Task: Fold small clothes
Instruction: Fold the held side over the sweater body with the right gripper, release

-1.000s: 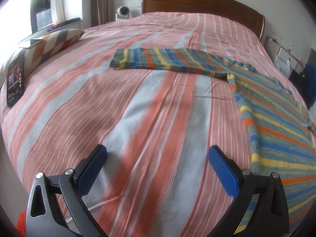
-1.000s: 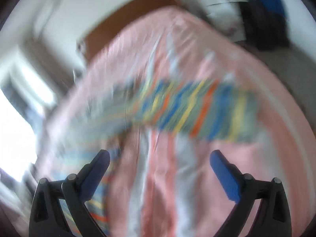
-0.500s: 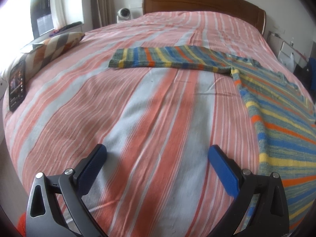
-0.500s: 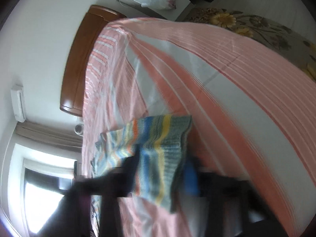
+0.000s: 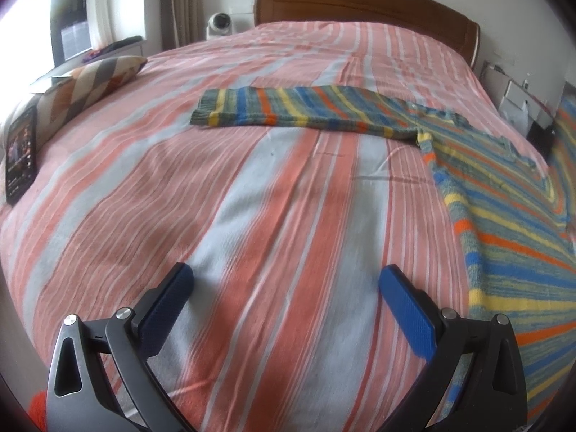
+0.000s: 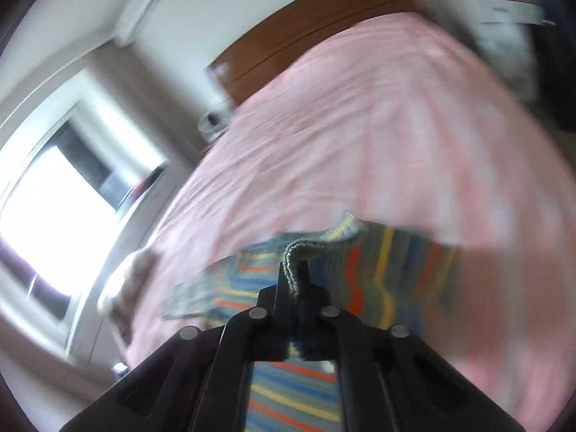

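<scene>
A striped sweater lies spread on the bed, its body near the bed's right edge and one sleeve stretched flat across the middle toward the pillow at the bed's left side. A phone rests just in front of that pillow. The left gripper hangs above the bed's near end, jaws wide apart and holding nothing. The right gripper is clamped on the sweater's ribbed cuff, lifted off the bed; that view is blurred.
</scene>
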A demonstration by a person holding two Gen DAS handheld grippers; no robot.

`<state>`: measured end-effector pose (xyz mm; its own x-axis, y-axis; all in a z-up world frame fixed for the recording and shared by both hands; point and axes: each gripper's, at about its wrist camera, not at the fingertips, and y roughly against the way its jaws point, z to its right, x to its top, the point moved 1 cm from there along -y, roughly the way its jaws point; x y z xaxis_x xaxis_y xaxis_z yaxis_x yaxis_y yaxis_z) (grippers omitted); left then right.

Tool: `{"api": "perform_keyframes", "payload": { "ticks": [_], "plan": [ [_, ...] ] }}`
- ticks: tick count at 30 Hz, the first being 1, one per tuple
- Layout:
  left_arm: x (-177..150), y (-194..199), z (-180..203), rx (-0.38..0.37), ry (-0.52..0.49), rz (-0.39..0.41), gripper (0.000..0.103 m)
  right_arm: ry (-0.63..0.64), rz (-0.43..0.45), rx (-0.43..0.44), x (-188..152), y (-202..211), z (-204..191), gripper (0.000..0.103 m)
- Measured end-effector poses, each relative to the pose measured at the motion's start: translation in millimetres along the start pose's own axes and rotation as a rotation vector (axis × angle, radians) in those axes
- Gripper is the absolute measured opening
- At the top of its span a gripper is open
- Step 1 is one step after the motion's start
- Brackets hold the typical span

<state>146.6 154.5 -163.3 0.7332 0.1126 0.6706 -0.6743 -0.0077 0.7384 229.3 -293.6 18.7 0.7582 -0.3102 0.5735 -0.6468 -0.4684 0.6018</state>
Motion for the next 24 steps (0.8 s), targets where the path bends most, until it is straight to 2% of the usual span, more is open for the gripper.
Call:
{"api": "perform_keyframes", "payload": {
  "ticks": [2, 3, 4, 8, 12, 14, 16, 17, 19, 20, 23, 24],
  "plan": [
    [0, 0, 0, -0.001, -0.003, 0.0, 0.103, 0.031, -0.053, 0.061, -5, -52, -33, 0.016],
    [-1, 0, 0, 0.0, -0.005, 0.001, 0.103, 0.009, -0.098, 0.101, -9, -74, -39, 0.04],
    [-1, 0, 1, 0.0, -0.006, 0.001, 0.103, -0.042, -0.133, 0.14, -17, -97, -41, 0.052],
    [-1, 0, 1, 0.0, -0.005, 0.0, 0.103, -0.124, -0.136, 0.173, -42, -113, -26, 0.052],
    [-3, 1, 2, 0.009, -0.008, 0.002, 0.103, -0.154, -0.169, 0.092, -64, -99, 18, 0.052],
    [-5, 2, 3, 0.017, -0.012, 0.005, 0.103, -0.233, -0.218, 0.048, -77, -99, 59, 0.052],
    [-6, 2, 4, 0.022, -0.014, 0.006, 0.103, -0.314, -0.274, -0.054, -96, -98, 102, 0.051],
    [-7, 3, 4, 0.024, -0.015, 0.008, 0.103, -0.313, -0.279, -0.157, -103, -95, 122, 0.048],
    [-7, 2, 4, 0.028, -0.016, 0.01, 0.103, -0.288, -0.225, -0.284, -110, -74, 144, 0.047],
    [-7, 2, 5, 0.03, -0.017, 0.009, 0.103, -0.274, -0.179, -0.31, -111, -60, 148, 0.048],
    [-5, -2, 6, 0.037, -0.023, 0.008, 0.103, -0.223, -0.095, -0.298, -124, -19, 143, 0.05],
    [-5, -1, 6, 0.039, -0.024, 0.009, 0.103, -0.188, -0.073, -0.3, -132, -7, 139, 0.056]
  ]
}}
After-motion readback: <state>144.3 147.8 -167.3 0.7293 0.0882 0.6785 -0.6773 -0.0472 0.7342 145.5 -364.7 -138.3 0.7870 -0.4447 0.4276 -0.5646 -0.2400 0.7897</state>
